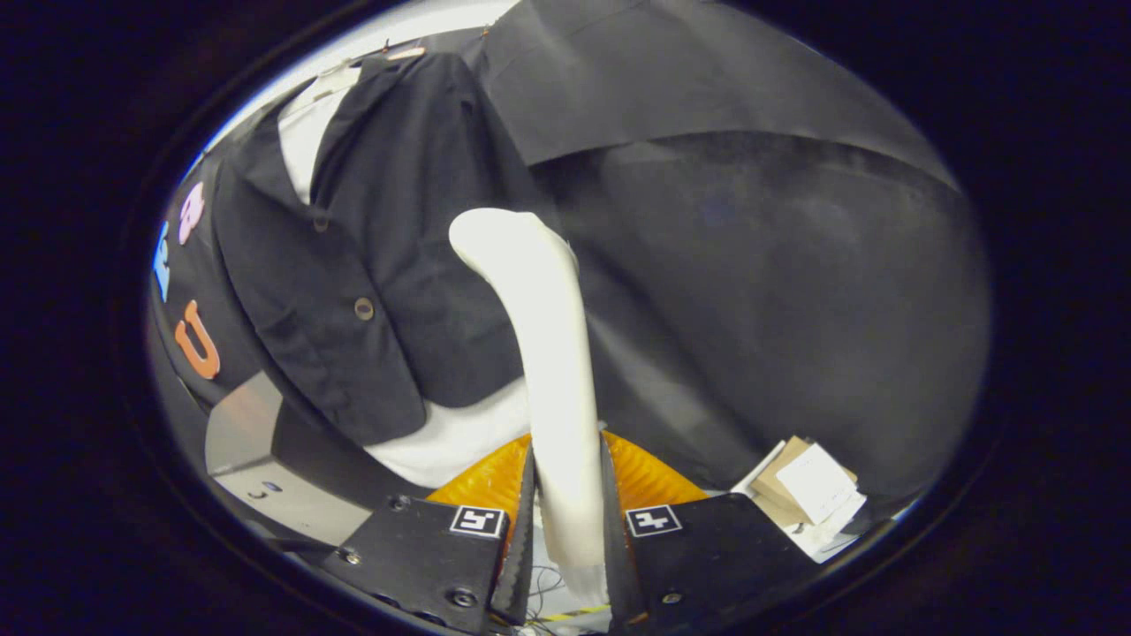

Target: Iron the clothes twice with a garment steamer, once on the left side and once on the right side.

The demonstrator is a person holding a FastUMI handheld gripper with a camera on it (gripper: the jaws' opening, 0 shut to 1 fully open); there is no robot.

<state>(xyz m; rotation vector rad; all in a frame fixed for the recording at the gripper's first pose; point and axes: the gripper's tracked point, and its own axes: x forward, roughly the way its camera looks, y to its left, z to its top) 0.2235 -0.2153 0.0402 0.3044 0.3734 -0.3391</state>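
Garment steamer (552,371) upright, head toward jacket (389,238), clamped in tool (565,530)

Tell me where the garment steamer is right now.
In the gripper view, the white garment steamer is clamped between the gripper's fingers, its head reaching up against the dark jacket hanging just ahead.

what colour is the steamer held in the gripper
Cream white; the gripper view shows the steamer clamped in the gripper.
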